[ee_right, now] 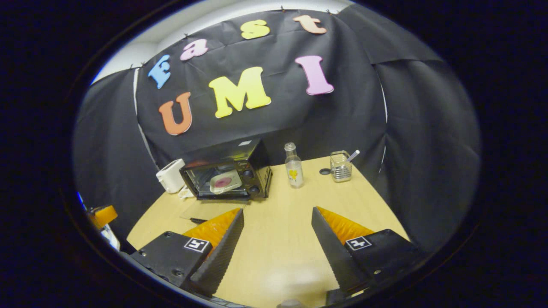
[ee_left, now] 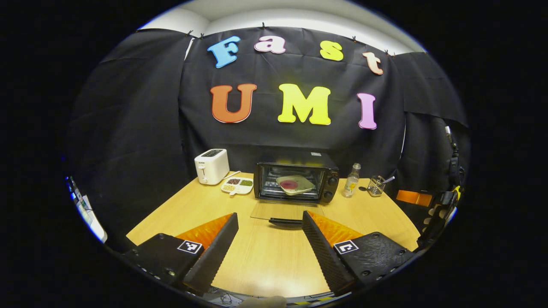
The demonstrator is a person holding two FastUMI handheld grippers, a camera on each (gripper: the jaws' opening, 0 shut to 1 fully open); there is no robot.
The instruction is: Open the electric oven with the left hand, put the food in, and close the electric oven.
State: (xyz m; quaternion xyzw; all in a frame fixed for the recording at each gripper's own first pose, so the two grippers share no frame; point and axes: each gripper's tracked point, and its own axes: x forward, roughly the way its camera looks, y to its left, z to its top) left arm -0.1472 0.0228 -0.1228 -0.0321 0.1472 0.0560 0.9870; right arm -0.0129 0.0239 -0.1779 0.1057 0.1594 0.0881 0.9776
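Observation:
A black electric oven [ee_left: 295, 179] [ee_right: 229, 174] stands at the back of the wooden table. Its glass door [ee_left: 280, 212] [ee_right: 209, 210] lies folded down flat, with a dark handle [ee_left: 285, 221] at the front edge. Inside the oven rests a pale plate with a reddish piece of food [ee_left: 294, 184] [ee_right: 224, 181]. My left gripper [ee_left: 269, 222] is open, low over the table in front of the door, with nothing between its fingers. My right gripper [ee_right: 277, 217] is open too, hovering right of the oven and holding nothing.
A white toaster [ee_left: 211, 166] [ee_right: 170, 175] and a divided dish of food [ee_left: 237, 185] sit left of the oven. To its right stand a clear bottle [ee_left: 351, 180] [ee_right: 293, 165], a dark lid [ee_right: 324, 171] and a wire holder [ee_left: 376, 185] [ee_right: 341, 166]. The other gripper [ee_left: 432, 205] shows at the right edge.

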